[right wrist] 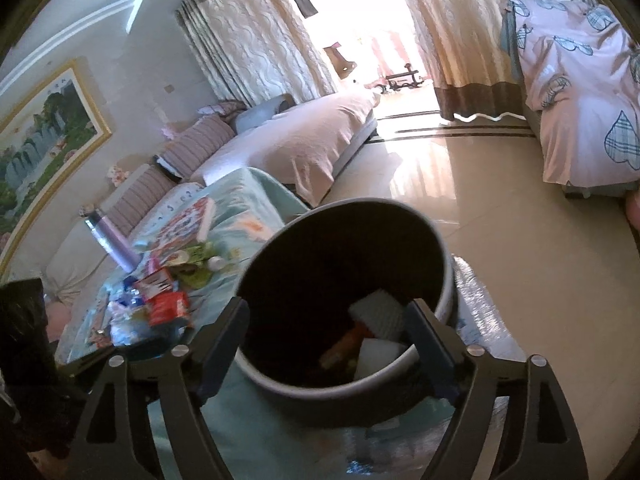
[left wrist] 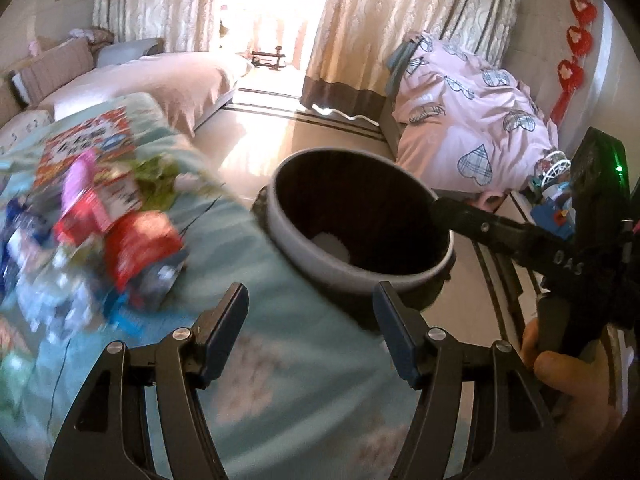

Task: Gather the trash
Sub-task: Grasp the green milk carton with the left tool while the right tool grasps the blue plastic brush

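Left tool (left wrist: 310, 332) empty, jaws apart; right tool (right wrist: 330, 346) likewise.

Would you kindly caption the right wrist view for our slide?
Open right gripper poised over the grey trash bin, white scraps already inside; wrappers remain on the teal-covered table.

Layout of the covered table (right wrist: 256, 432), the waste bin (right wrist: 444, 280) and the room beyond.

The bin is standing at the table's far right edge, with discarded pieces (right wrist: 380, 314) lying inside it. A heap of wrappers and packets (right wrist: 160, 304) is lying on the table to the bin's left, a flask (right wrist: 114, 242) standing behind the heap and a printed box (right wrist: 188, 220) lying beyond it. A sofa (right wrist: 292, 140) is sitting behind the table, curtains (right wrist: 256, 32) are hanging behind the sofa, and bundled bedding (right wrist: 584, 92) is lying at the far right.
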### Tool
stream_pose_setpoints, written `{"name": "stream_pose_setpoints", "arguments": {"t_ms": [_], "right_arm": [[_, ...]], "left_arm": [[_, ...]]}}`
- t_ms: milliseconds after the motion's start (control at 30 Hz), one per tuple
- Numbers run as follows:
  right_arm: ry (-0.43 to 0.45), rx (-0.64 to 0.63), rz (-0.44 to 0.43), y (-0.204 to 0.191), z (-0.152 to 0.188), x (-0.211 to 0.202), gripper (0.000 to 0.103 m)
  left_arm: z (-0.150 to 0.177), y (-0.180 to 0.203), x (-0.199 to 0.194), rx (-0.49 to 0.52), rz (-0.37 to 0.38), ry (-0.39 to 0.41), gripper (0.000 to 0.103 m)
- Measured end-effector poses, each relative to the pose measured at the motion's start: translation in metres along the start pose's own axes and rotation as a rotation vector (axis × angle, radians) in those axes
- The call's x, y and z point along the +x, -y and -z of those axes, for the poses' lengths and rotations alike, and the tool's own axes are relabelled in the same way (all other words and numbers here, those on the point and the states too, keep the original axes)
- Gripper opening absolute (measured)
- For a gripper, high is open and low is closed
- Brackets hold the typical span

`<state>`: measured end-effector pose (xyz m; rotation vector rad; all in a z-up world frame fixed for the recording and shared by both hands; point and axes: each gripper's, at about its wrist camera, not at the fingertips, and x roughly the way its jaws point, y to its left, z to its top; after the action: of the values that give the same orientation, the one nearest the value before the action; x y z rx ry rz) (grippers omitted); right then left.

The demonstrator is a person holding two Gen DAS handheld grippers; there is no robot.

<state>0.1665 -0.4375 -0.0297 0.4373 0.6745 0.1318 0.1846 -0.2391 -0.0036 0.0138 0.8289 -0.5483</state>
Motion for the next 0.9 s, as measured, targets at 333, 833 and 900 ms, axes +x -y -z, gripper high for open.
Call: {"name": "stream_pose_setpoints", "arguments": {"t_ms": [333, 833, 900], "right_arm": [[-0.041, -0.056, -0.102, -0.063, 0.044, 0.000, 0.090], [-0.148, -0.161, -0.150, -0.131, 0.087, 0.028, 0.090], [-0.158, -0.172, -0.151, -0.135, 0.088, 0.032, 0.090]], "left_arm": [[0.050, -0.059, -0.051, -0.088, -0.079, 0.019, 0.066], [0.101, -0.131, -0.096, -0.222, -0.172, 0.039, 0.066], [0.105, -0.137, -0.100, -0.228, -0.181, 0.040, 0.066]]}}
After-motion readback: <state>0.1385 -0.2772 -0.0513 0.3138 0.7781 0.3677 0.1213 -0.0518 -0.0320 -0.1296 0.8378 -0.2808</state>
